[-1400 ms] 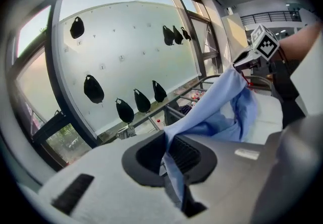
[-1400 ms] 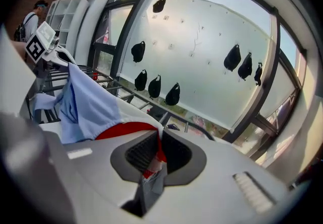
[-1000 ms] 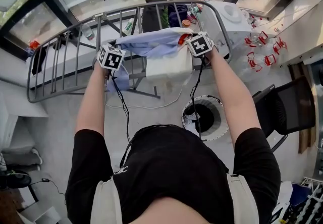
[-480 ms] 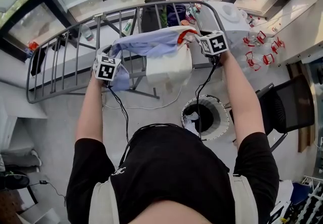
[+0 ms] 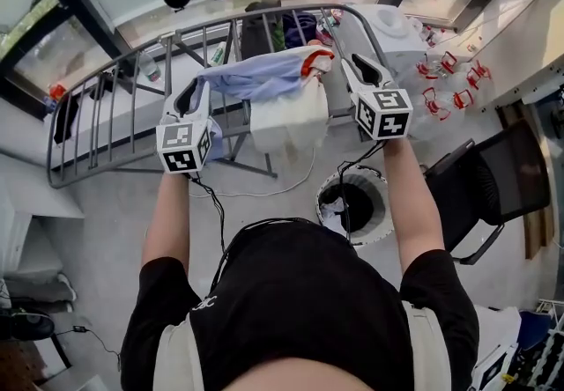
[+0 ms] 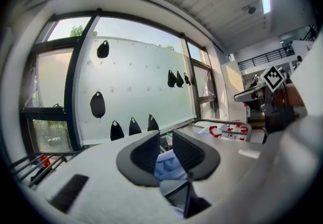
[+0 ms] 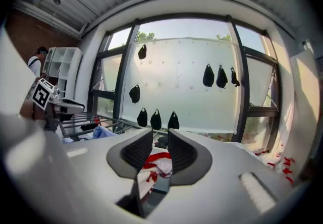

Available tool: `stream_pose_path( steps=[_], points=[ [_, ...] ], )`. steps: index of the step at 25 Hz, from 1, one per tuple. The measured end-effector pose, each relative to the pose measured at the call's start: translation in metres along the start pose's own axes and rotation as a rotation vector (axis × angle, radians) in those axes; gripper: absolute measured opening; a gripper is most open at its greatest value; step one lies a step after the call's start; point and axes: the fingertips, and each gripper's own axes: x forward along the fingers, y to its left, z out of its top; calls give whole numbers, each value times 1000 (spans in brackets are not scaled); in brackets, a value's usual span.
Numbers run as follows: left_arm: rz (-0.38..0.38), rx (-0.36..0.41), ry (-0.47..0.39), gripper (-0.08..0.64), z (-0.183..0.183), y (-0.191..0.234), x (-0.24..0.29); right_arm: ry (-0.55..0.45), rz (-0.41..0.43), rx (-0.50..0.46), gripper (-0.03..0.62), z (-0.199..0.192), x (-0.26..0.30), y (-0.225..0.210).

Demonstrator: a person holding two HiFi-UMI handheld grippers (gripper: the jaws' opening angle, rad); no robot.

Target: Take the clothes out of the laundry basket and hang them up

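Observation:
A light blue and white garment point(image 5: 264, 78) with red trim lies draped over the grey drying rack point(image 5: 115, 92). Both grippers are raised in front of it. My left gripper point(image 5: 188, 99) is by the garment's left end, its jaws a narrow gap apart after just closing, with nothing pinched between them. The blue cloth point(image 6: 166, 165) shows beyond the left gripper point(image 6: 165, 140). My right gripper point(image 5: 352, 62) is off the red-trimmed end point(image 7: 155, 163). The right gripper point(image 7: 160, 138) has also just been closing on nothing. The white round laundry basket point(image 5: 381, 184) stands on the floor below.
Dark clothes point(image 5: 264, 28) hang at the rack's far side and a black piece point(image 5: 69, 105) at its left end. A white appliance point(image 5: 394, 33) and red pegs point(image 5: 445, 92) are at the right. A black chair point(image 5: 489, 191) stands beside the basket.
Both grippers let go of the garment, rose toward the camera and moved apart. The garment stays draped on the rack.

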Motion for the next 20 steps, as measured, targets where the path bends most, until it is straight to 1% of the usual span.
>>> stream_pose_path(
  steps=[2, 4, 6, 8, 9, 12, 15, 20],
  points=[
    [-23, -6, -52, 70, 19, -21, -9, -76, -42, 19, 95, 11, -23, 8],
    [-54, -8, -86, 49, 31, -43, -15, -130, -96, 13, 75, 16, -46, 13],
    [-92, -4, -100, 27, 37, -68, -19, -159, -155, 11, 56, 15, -71, 12],
    [-133, -7, -101, 0, 38, -94, -20, -175, -214, 37, 30, 8, -95, 5],
    [-157, -9, -99, 0, 36, -107, -20, -182, -242, 54, 15, 5, -107, 1],
    [-235, -3, -84, 0, 31, -148, -17, -193, -312, 91, 15, -6, -141, -11],
    [-310, -5, -72, 0, 28, -185, -13, -177, -373, 104, 14, -21, -170, -23],
    [-398, 1, -59, 0, 28, -236, -8, -133, -455, 123, 15, -48, -212, -41]
  ],
)
